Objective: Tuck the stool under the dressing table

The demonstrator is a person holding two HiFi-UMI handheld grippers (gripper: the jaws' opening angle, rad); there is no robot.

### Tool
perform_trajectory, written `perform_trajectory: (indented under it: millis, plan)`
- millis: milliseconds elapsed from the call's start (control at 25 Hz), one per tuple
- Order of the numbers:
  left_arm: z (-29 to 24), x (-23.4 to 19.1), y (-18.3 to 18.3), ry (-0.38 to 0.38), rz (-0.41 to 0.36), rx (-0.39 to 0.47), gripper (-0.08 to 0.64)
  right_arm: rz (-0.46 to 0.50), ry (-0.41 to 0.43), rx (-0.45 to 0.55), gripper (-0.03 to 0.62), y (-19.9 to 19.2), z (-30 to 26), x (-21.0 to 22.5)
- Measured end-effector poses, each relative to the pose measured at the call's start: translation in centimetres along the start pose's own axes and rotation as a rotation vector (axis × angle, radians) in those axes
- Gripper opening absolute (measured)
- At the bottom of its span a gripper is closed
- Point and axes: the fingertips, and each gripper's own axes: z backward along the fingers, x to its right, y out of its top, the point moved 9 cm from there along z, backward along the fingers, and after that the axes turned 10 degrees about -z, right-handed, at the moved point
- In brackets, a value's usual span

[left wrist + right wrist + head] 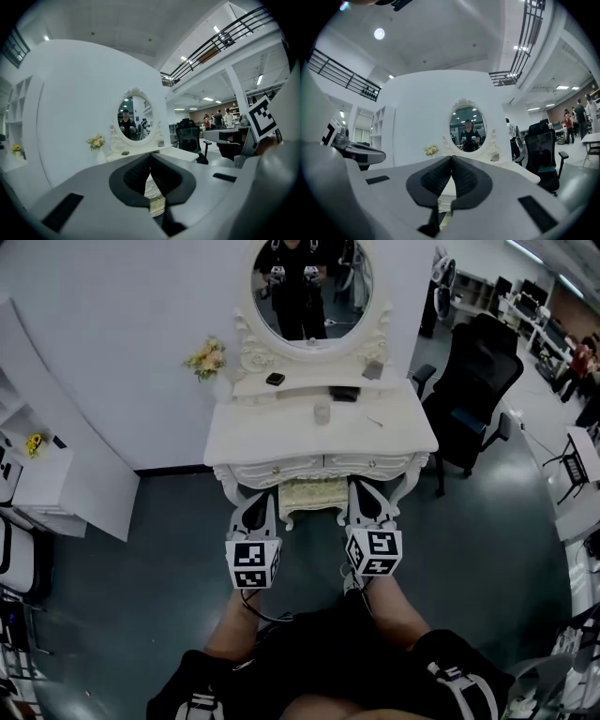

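Sitting tucked under the dressing table (281,432), the stool (314,493) just peeked out at its front. Left gripper (266,498) and right gripper (358,488) hovered before the table, both clenched empty.

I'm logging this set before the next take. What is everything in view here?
dressing table: one, white, against the wall, centre
oval mirror: one, white ornate frame, on the table's back
stool: one, cream seat, between the table's front legs
flowers: one bunch, yellow and pink, left of the mirror
dark box: one, black, on the table's raised shelf
jar: one, pale, on the tabletop
office chair: one, black, right of the table
shelf unit: one, white, far left
left gripper: one, grey, shut, empty, facing the table
right gripper: one, grey, shut, empty, facing the table
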Motion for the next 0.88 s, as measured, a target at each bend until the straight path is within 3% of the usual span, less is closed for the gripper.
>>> perform_trajectory:
  millis: [480,880]
  plan:
    - [1.7,2.2,1.7,-0.093,0.007,0.06,0.02,0.022,0.01,0.042,0.015,0.7,3.0,-1.5]
    - [1.5,1.1,2.3,-0.062,0.016,0.079,0.02,0.044,0.009,0.077,0.015,1.9,2.6,-1.9]
